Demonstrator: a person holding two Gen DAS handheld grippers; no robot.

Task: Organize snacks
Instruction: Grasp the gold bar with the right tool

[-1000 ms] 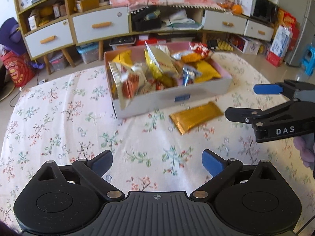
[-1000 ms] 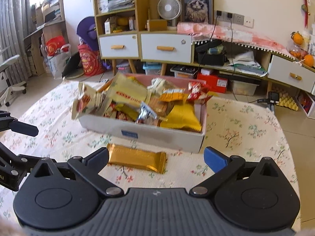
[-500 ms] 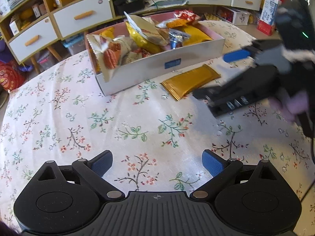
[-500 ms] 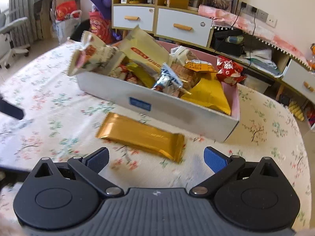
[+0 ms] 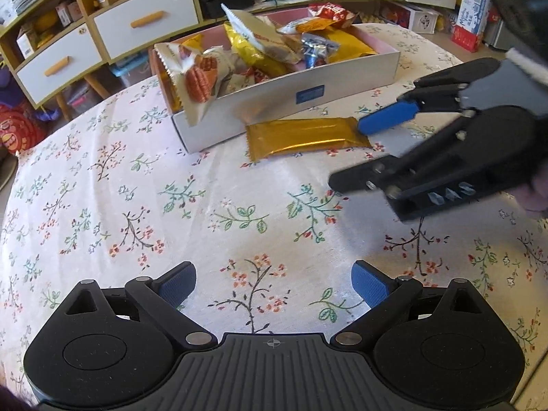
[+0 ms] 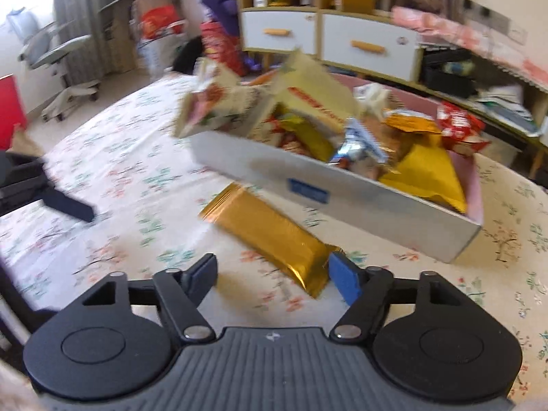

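Note:
A gold foil snack bar [image 5: 304, 137] lies flat on the floral tablecloth just in front of a grey box [image 5: 274, 101] with a pink inside, heaped with snack packets. My right gripper [image 6: 273, 275] is open, its fingers either side of the bar's near end [image 6: 274, 233]; the bar's corner is close to the right fingertip. From the left wrist view the right gripper [image 5: 356, 150] reaches in from the right, one blue pad [image 5: 387, 116] beside the bar's right end. My left gripper [image 5: 274, 284] is open and empty, low over the cloth, well short of the bar.
The floral tablecloth [image 5: 137, 205] covers a round table. A packet [image 5: 191, 72] hangs over the box's left corner. Shelves and white drawers [image 5: 144, 22] stand behind the table; an office chair [image 6: 54, 48] is at far left.
My right gripper has moved forward and down to the gold bar, its fingers now straddling the bar's near end. My left gripper has shifted a little closer to the box.

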